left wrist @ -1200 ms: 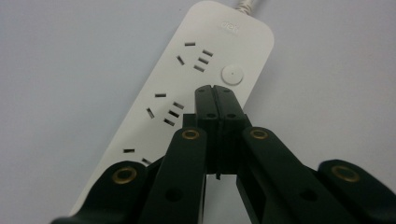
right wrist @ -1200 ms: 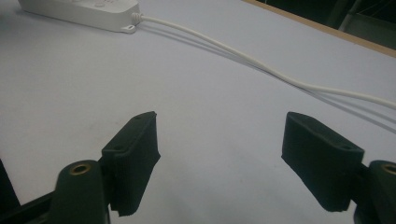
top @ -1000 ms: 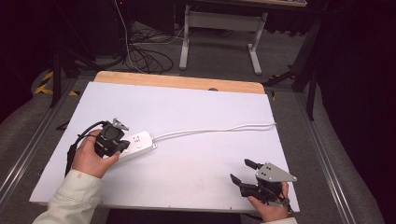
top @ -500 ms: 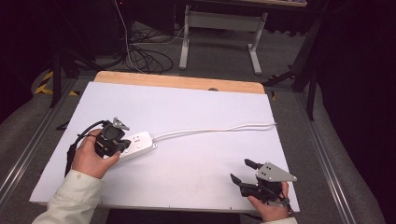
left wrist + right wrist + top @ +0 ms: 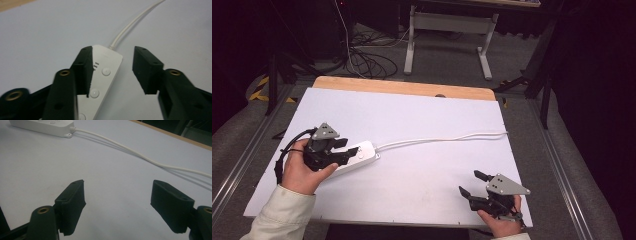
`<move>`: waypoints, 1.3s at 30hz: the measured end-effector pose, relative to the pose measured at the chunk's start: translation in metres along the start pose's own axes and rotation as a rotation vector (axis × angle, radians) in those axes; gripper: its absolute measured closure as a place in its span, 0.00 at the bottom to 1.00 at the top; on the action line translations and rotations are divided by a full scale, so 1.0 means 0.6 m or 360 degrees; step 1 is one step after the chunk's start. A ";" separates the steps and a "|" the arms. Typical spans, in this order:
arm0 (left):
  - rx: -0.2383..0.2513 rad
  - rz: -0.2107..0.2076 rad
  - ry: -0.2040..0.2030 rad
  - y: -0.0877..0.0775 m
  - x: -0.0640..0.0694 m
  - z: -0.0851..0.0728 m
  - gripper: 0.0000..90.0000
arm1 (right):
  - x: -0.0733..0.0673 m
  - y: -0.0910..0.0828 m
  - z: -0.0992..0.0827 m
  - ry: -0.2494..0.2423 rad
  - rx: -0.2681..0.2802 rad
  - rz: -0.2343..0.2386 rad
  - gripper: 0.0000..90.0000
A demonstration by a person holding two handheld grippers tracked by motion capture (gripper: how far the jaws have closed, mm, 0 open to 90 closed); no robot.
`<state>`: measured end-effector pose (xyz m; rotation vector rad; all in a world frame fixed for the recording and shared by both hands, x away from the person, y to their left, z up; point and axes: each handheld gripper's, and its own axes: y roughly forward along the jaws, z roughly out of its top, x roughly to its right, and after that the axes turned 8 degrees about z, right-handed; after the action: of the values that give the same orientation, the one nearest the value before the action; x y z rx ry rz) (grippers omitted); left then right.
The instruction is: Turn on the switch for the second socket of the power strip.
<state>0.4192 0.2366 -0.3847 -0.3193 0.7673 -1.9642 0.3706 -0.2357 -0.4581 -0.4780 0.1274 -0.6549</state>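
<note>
**Left gripper astride the power strip, jaws spread**

The left gripper (image 5: 346,152) sits at the left middle of the high view, its jaws apart around the cord end of the white power strip (image 5: 362,155), which lies flat on the white table (image 5: 422,125). In the left gripper view one jaw overlaps the strip's long edge, seemingly touching it, while the other stands clear with bare table between, so nothing is clamped. Over at the lower right of the high view, the right gripper (image 5: 472,184) hovers low with its jaws spread wide and nothing between them.

How will the strip handle? My read: a rigid plastic shell, light enough for one gripper, smooth and probably a touch slippery. The sensible hold looks to be across the narrow width, pads on the two long sides. The white cord (image 5: 442,140) is the awkward part; it is limp and trails off to the table's right edge, so it will likely drag and twist the body if the hold is near one end.

The left gripper view (image 5: 106,72) gives the round buttons on the strip's top face and exactly how the jaws straddle it. The right gripper view (image 5: 45,126) catches the strip's end at upper left and the cord (image 5: 140,155) running down to the right. The high view alone lays out the whole cord run and both hands
</note>
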 end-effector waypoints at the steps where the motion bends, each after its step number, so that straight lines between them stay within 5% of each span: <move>1: 0.0034 -0.0006 0.0005 -0.003 0.001 -0.001 0.49 | 0.000 0.000 0.000 -0.0001 -0.0001 0.0000 0.31; 12: 0.0369 -0.0106 0.0039 -0.047 0.016 -0.017 0.26 | -0.001 -0.001 0.000 -0.0004 0.0009 0.0005 0.31; 18: 0.0413 -0.0247 0.0019 -0.050 0.017 -0.041 0.21 | -0.002 -0.003 0.000 -0.0003 0.0014 0.0007 0.31; 22: 0.0441 -0.0338 0.0093 -0.048 0.015 -0.061 0.18 | -0.002 -0.004 0.000 -0.0004 0.0018 0.0007 0.31; 25: 0.0459 -0.0389 0.0083 -0.042 0.014 -0.077 0.15 | -0.002 -0.004 0.000 -0.0001 0.0017 0.0005 0.31; 30: 0.0503 -0.0338 0.0053 -0.031 0.015 -0.102 0.15 | -0.002 -0.004 -0.001 -0.0001 0.0018 0.0012 0.31; 34: 0.0553 -0.0307 -0.0038 -0.024 0.019 -0.120 0.15 | -0.002 -0.003 -0.001 -0.0001 0.0015 0.0011 0.31; 39: 0.0557 -0.0277 -0.0035 -0.010 0.024 -0.140 0.16 | -0.003 -0.003 -0.001 0.0000 0.0018 0.0013 0.31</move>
<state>0.3647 0.2579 -0.4467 -0.2013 0.3795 -2.2100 0.3683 -0.2359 -0.4578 -0.4662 0.1252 -0.6476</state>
